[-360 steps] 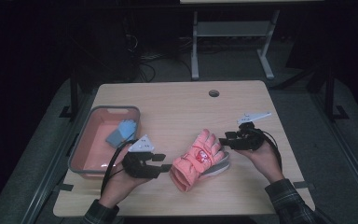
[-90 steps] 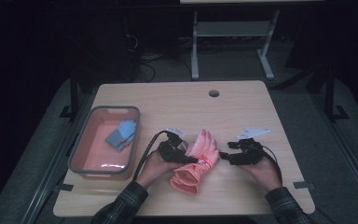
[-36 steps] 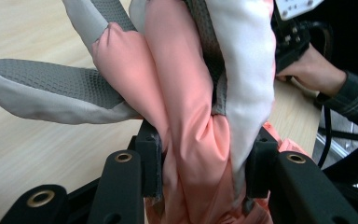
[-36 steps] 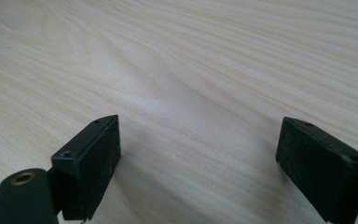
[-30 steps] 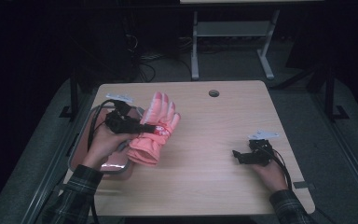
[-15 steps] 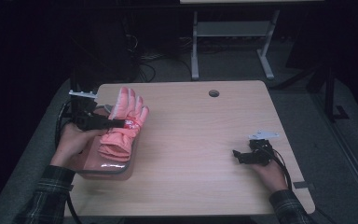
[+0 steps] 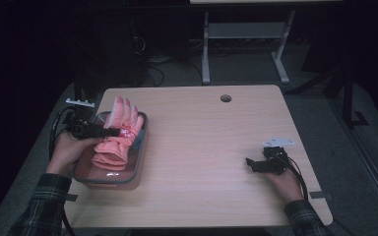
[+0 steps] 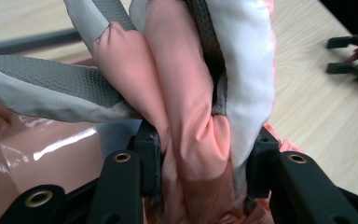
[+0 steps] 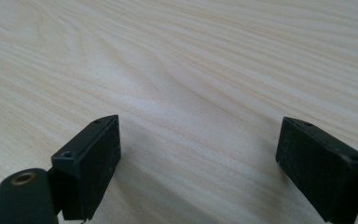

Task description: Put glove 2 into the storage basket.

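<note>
Dim room, lit tabletop, sharp close views.

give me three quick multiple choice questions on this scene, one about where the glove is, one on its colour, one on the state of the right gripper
1. Where is the glove?
A. over the bin
B. at the table's middle
C. on the floor

2. What colour is most of the glove?
A. blue
B. pink
C. green

3. How is the right gripper?
A. shut on the glove
B. open, nothing between its jaws
C. shut on a cable

Answers:
1 A, the left gripper holds it above the bin at the table's left edge.
2 B, pink fabric with grey and white patches.
3 B, the right gripper view shows bare table between spread jaws.
</note>
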Available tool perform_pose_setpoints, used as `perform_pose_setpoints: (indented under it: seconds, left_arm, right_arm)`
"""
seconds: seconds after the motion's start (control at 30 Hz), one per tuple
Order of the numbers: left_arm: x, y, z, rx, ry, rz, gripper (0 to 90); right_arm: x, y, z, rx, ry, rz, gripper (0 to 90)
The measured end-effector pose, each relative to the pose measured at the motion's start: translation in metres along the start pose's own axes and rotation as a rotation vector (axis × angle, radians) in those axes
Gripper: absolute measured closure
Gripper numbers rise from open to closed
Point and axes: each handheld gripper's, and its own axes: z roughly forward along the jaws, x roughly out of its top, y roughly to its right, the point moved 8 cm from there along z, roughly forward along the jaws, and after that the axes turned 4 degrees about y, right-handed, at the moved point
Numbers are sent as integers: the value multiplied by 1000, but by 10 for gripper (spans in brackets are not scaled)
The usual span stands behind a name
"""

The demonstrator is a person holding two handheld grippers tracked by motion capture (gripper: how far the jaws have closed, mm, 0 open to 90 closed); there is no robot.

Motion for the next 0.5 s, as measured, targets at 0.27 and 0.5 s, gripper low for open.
perform_pose_setpoints:
  seconds: [0.27,0.5]
  left_arm:
    - [-19,-13,21,12,-52,-32,571]
    - [-34,-18,37,8,-83,-41,565]
  right_arm:
    - [0,0,0,1,0,1,133]
    - [0,0,0,0,0,0,133]
